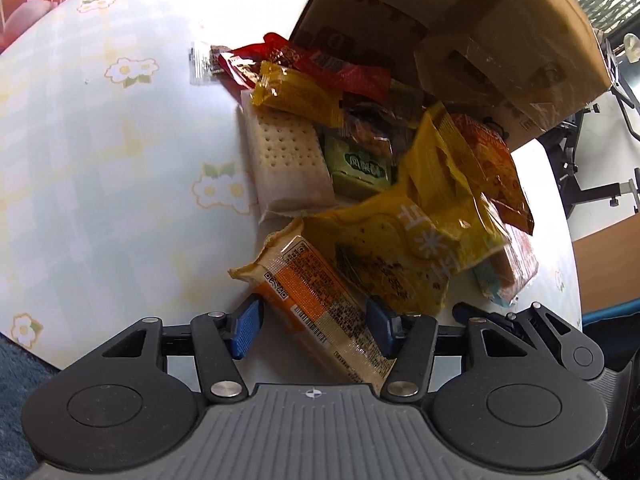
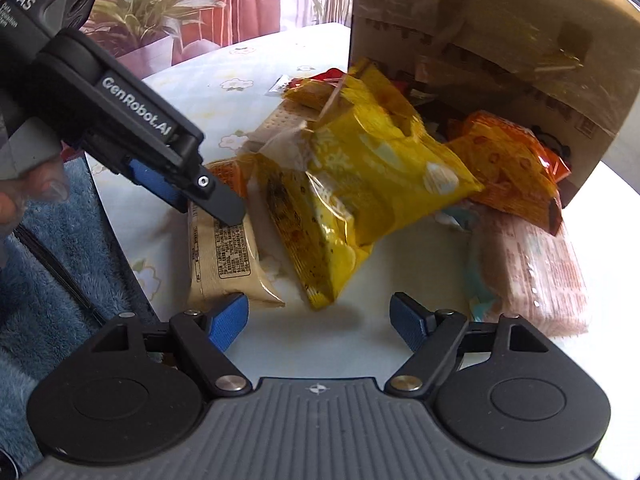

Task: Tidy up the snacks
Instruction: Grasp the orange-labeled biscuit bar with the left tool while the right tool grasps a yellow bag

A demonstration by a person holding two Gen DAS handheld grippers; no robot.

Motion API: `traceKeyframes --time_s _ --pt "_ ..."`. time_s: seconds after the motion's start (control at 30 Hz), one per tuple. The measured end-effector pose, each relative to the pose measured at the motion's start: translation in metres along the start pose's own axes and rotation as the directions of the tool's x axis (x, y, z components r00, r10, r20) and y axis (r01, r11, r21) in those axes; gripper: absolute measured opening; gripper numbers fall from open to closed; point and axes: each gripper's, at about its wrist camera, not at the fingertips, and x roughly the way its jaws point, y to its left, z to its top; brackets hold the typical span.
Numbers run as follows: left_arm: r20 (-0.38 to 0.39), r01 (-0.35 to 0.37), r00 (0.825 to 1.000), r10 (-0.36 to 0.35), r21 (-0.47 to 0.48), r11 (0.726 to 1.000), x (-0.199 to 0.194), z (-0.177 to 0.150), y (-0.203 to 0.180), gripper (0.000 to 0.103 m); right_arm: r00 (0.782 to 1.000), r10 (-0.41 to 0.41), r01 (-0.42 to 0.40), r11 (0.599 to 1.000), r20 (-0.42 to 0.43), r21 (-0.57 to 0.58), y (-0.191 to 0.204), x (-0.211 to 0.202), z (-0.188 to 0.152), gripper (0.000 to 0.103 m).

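Straddling orange-and-tan packet, left hand-held gripper, angled downward

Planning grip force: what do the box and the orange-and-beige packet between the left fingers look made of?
Box: brown corrugated cardboard, matte, with glossy clear tape strips catching the light. Orange-and-beige packet: apparently thin plastic film, slightly glossy, with a crimped end seal and printed label, so probably crinkly and slippery.
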Motion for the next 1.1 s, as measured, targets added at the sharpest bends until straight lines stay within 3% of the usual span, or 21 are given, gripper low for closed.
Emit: traceKeyframes --time_s 0.13,0.27,0.43,0.5,0.6,0.77,0.93,1.1 --pt "0.047 -0.072 0.996 0.07 0.032 0.997 0.0 0.007 -0.008 0.059 0.999 0.036 -0.036 0.999 0.002 -0.001 0.01 0.012 0.01 0.081" --pt "0.051 -0.102 0.994 0.099 0.077 0.992 0.007 -0.008 -0.022 0.064 0.999 0.05 -0.051 0.998 0.014 0.048 0.006 0.014 0.007 0.08" --pt "0.12 -0.194 0.978 0.172 0.204 0.96 0.012 -0.026 -0.044 0.069 0.999 0.031 -0.035 0.992 0.031 0.12 -0.005 0.006 -0.005 0.08" --pt "0.126 -0.185 0.979 0.161 0.203 0.962 0.01 -0.027 -0.041 0.054 0.999 0.018 -0.024 0.985 0.037 0.17 -0.012 0.001 -0.01 0.08" --pt "0.14 -0.192 0.976 0.168 0.183 0.964 0.003 -0.026 -0.034 0.044 0.998 0.01 -0.025 0.972 0.064 0.234 -0.02 -0.007 -0.016 0.08" --pt "0.167 -0.192 0.971 0.17 0.129 0.973 -0.011 -0.026 -0.014 0.039 0.987 0.006 -0.059 0.943 0.161 0.329 -0.034 -0.019 -0.015 0.081" --pt "0.19 -0.184 0.968 0.162 0.104 0.977 -0.017 -0.025 -0.006 0.038 0.981 0.006 -0.087 0.907 0.194 0.413 -0.048 -0.018 -0.013 0.081" --pt "0.201 -0.174 0.968 0.151 0.104 0.979 -0.02 -0.024 -0.005 0.038 0.969 0.014 -0.145 0.839 0.247 0.524 -0.069 -0.013 -0.005 0.084"
